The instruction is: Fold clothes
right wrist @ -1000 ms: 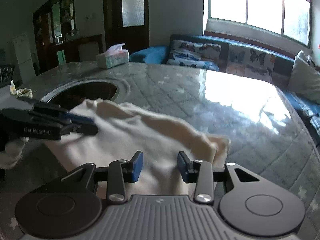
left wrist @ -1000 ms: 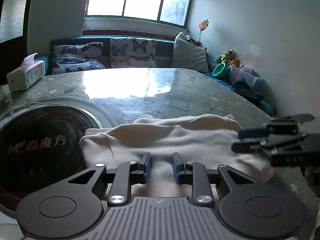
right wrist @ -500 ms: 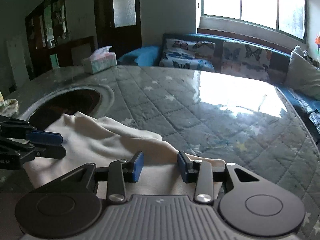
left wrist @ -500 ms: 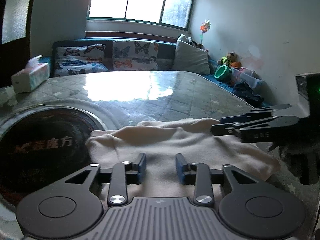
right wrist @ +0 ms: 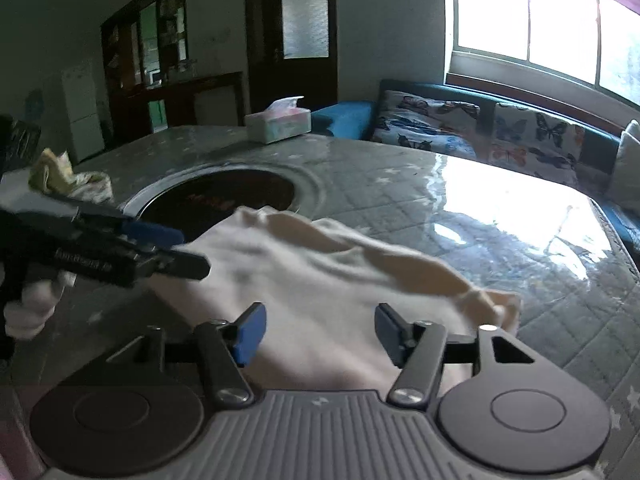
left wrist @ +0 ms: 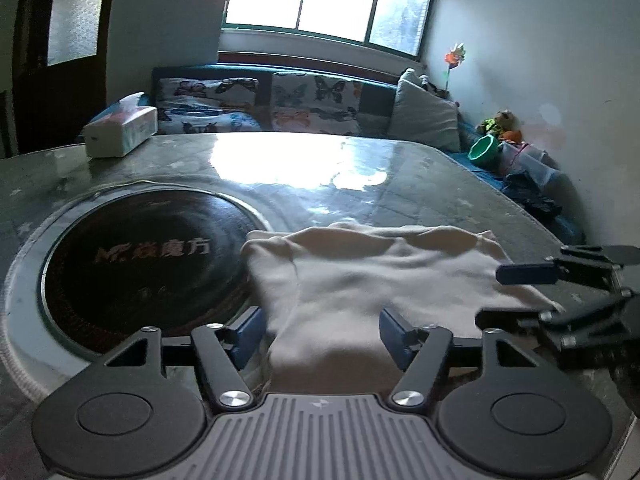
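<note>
A cream garment (left wrist: 360,280) lies rumpled on the grey quilted table (left wrist: 400,184), its left edge over the rim of a round dark inset. My left gripper (left wrist: 320,334) is open wide, its blue pads on either side of the garment's near edge and not pinching it. My right gripper (left wrist: 492,294) shows at the garment's right corner. In the right wrist view the garment (right wrist: 320,280) spreads ahead of my open right gripper (right wrist: 318,336). The left gripper (right wrist: 192,252) hovers at the cloth's left side there.
A round dark inset plate (left wrist: 140,260) is sunk into the table at the left. At the far side stands a tissue box (left wrist: 120,132). A crumpled yellowish cloth (right wrist: 68,178) lies at the table's left edge. A sofa with butterfly cushions (left wrist: 312,100) runs behind.
Both grippers' jaws have spread much wider than before. The right gripper has dropped lower toward the garment's right corner. The garment now lies flatter on the table.
</note>
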Available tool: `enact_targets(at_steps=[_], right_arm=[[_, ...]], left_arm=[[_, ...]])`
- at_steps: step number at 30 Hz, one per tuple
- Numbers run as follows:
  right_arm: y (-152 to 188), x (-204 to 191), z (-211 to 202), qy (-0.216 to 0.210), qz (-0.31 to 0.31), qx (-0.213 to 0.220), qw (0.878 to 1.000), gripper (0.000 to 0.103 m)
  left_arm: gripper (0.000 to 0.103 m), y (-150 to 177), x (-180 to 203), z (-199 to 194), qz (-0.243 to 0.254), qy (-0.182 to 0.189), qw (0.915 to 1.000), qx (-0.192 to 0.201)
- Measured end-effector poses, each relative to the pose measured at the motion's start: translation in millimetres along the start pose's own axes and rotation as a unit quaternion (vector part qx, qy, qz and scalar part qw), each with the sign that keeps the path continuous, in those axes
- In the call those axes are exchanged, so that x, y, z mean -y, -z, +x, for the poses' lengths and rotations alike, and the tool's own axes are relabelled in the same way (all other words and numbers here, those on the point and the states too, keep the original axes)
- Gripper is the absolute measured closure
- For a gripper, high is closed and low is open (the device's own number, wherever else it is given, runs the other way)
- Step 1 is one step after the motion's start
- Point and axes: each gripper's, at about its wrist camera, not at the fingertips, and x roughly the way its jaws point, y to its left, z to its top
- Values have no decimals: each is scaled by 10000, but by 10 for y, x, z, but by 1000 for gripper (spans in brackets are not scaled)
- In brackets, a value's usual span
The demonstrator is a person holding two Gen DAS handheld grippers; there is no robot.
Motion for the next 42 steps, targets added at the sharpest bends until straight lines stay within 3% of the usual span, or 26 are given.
enact_targets(at_steps=[6, 9, 14, 22, 33, 42], right_arm=[[94, -163, -68, -82, -4, -29, 10000, 37], [119, -240, -121, -62, -31, 8, 10000, 24], [142, -361, -246, -5, -67, 137, 9999, 20], [187, -583, -493, 146, -104, 452, 9988, 1], [185, -879, -642, -279, -215, 871, 9956, 0], [14, -1042, -419, -400, -687, 548, 9953, 0]], left_arm=[[17, 70, -6, -129, -30, -193, 9998, 78], [10, 91, 10, -194, 38, -272, 9995, 178], [1, 118, 29, -321, 40, -328, 9988, 353], [0, 201, 24, -596, 34, -394, 9974, 610], [0, 342, -51, -881, -310, -433, 9954, 792], [0, 322, -231, -836, -600, -653, 9938, 672]])
